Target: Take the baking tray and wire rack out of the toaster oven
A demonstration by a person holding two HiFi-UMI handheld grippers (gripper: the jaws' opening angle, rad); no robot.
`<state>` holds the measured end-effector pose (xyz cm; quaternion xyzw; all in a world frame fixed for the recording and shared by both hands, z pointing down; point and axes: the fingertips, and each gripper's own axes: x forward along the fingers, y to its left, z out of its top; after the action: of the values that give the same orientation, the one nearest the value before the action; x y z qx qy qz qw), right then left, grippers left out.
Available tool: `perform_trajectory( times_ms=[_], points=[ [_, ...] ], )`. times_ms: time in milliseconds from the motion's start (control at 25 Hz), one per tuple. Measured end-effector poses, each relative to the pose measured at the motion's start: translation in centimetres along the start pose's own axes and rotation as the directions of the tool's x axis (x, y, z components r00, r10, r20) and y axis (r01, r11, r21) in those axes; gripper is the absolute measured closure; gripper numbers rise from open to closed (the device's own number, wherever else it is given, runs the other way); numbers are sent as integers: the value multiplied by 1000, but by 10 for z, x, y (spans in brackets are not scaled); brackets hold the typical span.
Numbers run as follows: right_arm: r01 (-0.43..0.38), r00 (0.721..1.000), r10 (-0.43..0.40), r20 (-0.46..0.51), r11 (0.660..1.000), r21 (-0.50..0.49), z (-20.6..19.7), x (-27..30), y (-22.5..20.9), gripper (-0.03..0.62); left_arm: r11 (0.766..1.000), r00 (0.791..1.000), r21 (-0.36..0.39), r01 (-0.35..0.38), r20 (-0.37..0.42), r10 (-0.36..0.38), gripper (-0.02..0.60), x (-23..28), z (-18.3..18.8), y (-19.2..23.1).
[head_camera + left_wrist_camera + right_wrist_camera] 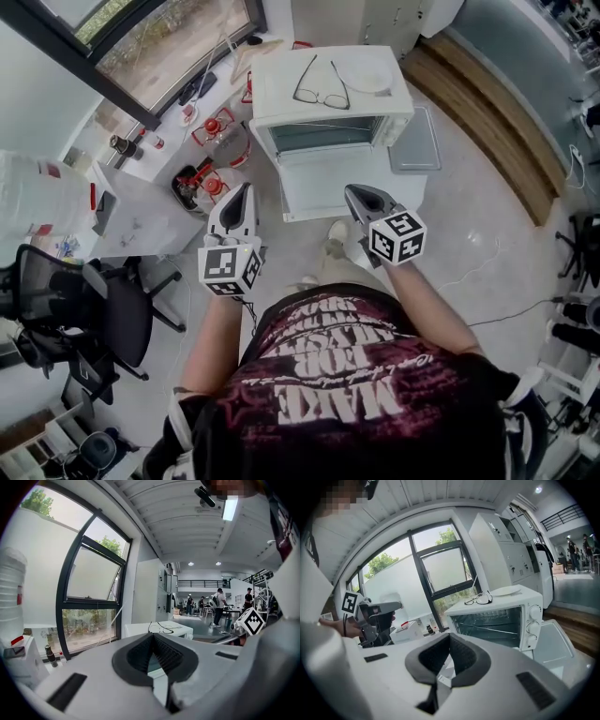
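Toaster oven (330,103) stands with its door (319,183) dropped open, wire rack (487,629) inside. Left gripper (247,187): jaws together, holding nothing, just left of the door. Right gripper (352,191): closed too, over the door's front edge, seemingly not touching.

A tall window (93,597) with a dark frame fills the white wall, one pane tilted open, with green trees (110,543) beyond it. The floor (487,234) is pale grey, edged by a wooden strip (492,117). A black office chair (66,300) stands beside a white desk (141,225). White cabinets (506,550) stand next to the window. Overhead, a ribbed white ceiling (178,522) carries a lit strip light (229,509). A railed mezzanine (201,583) crosses the far end of the hall.
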<state>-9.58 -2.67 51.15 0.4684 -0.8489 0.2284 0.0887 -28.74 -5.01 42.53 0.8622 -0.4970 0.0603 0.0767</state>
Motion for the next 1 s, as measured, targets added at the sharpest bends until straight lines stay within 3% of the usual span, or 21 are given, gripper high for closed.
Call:
perform_trajectory(
  times_ms=[360,1000],
  points=[
    [-13,999,17,-45,996,86,0,46,-38,591,999,1000,51,-13,-15,14,575,67,11,22],
    [15,985,15,-174,985,172,-38,98,-86,589,997,997,80,3,-75,3,575,202,-23,55]
  ],
)
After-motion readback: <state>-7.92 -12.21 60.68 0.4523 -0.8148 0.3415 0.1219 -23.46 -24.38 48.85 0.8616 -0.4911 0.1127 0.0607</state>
